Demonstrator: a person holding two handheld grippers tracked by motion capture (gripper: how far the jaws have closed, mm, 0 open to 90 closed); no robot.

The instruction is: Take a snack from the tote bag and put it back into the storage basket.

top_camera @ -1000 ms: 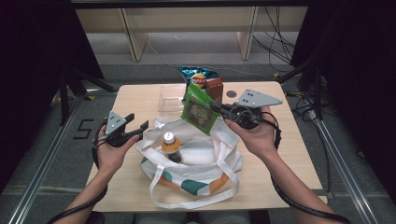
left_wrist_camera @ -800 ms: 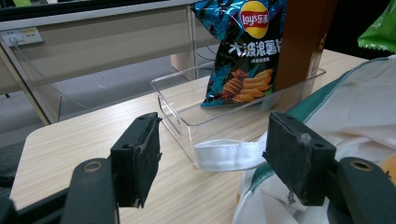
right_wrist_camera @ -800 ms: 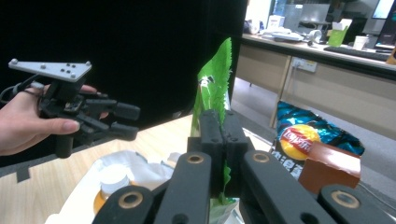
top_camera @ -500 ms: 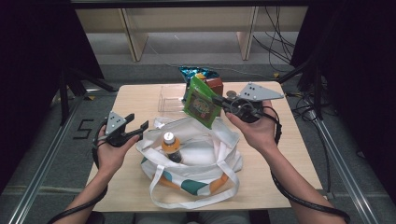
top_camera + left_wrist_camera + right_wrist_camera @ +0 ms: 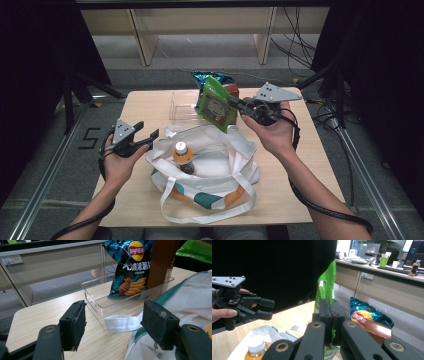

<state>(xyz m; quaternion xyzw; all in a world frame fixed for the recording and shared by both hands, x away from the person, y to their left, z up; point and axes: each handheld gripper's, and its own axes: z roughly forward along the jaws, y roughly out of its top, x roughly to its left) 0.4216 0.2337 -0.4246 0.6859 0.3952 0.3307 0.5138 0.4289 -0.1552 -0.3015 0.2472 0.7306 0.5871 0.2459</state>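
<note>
Your right tongs [image 5: 239,104] pinch the green snack bag [image 5: 216,103], holding it in the air above the far rim of the white tote bag [image 5: 215,165]. Your left tongs [image 5: 146,136] hover spread just beside the tote's left edge.

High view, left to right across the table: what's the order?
Left gripper → bottle in the bag → green packet → right gripper, shut on the packet.
</note>
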